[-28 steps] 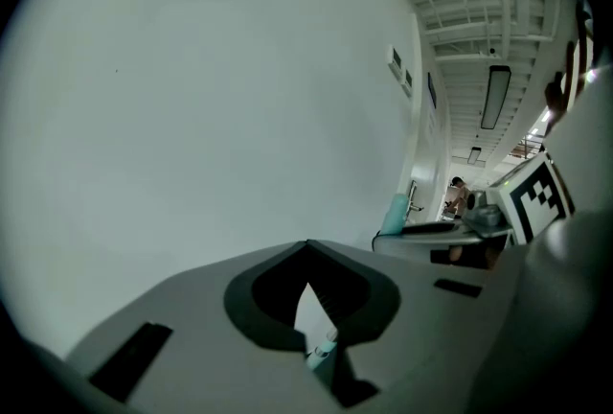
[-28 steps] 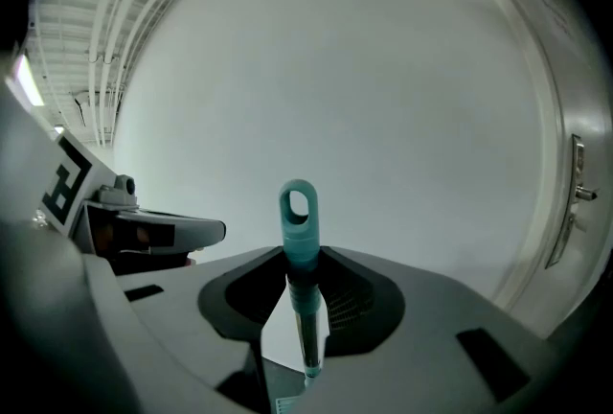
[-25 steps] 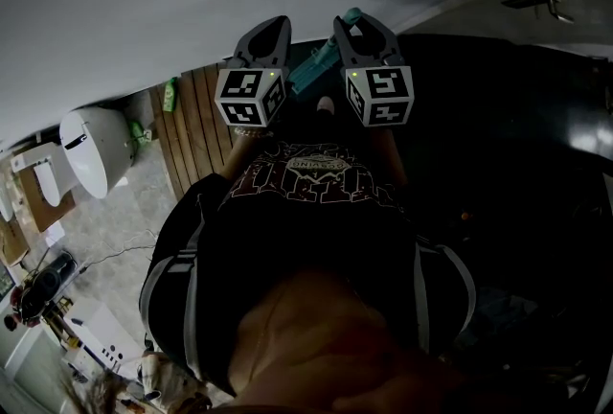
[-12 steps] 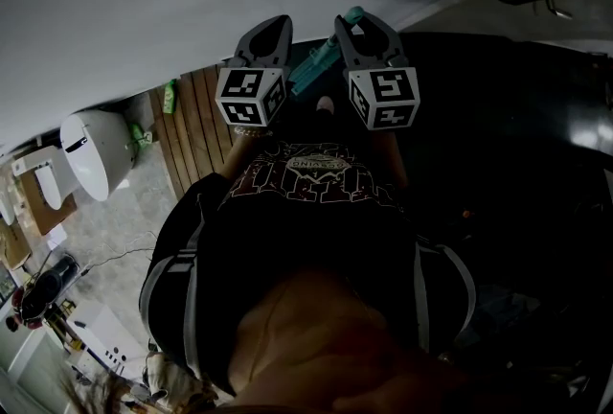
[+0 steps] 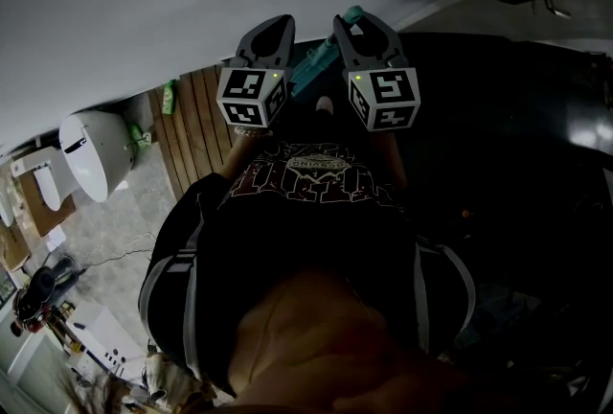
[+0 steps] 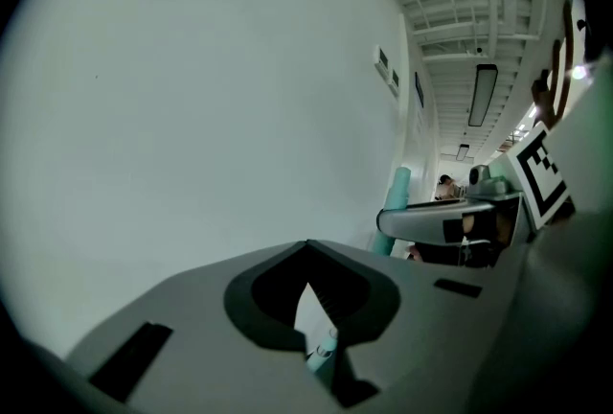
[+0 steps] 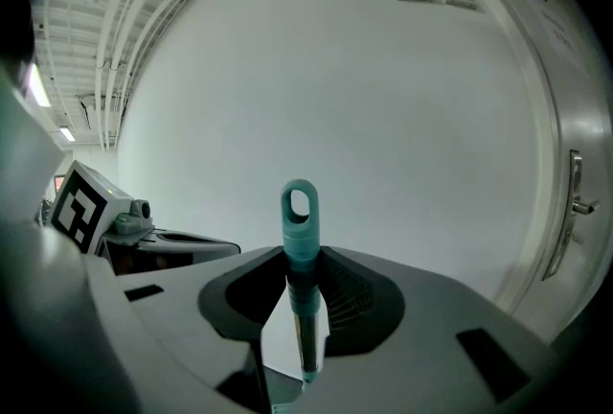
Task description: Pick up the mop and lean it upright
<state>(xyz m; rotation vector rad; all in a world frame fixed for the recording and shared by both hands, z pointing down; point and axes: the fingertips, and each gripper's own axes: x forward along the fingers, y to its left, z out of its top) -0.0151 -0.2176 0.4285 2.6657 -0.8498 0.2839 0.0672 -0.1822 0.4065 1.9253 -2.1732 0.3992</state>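
Two grippers face a pale wall (image 6: 192, 115). The left gripper (image 6: 306, 259) has its fingers clenched tip to tip on nothing. Through the slit behind those tips a short bit of the mop (image 6: 324, 355) shows, low between the fingers. Just right of them is the right gripper (image 7: 299, 254), whose fingers grasp the mop near its top. The pole runs between the pads, and the teal end with its hang loop sticks out just past the fingertips. Far right of those fingers is a door handle (image 7: 575, 182).
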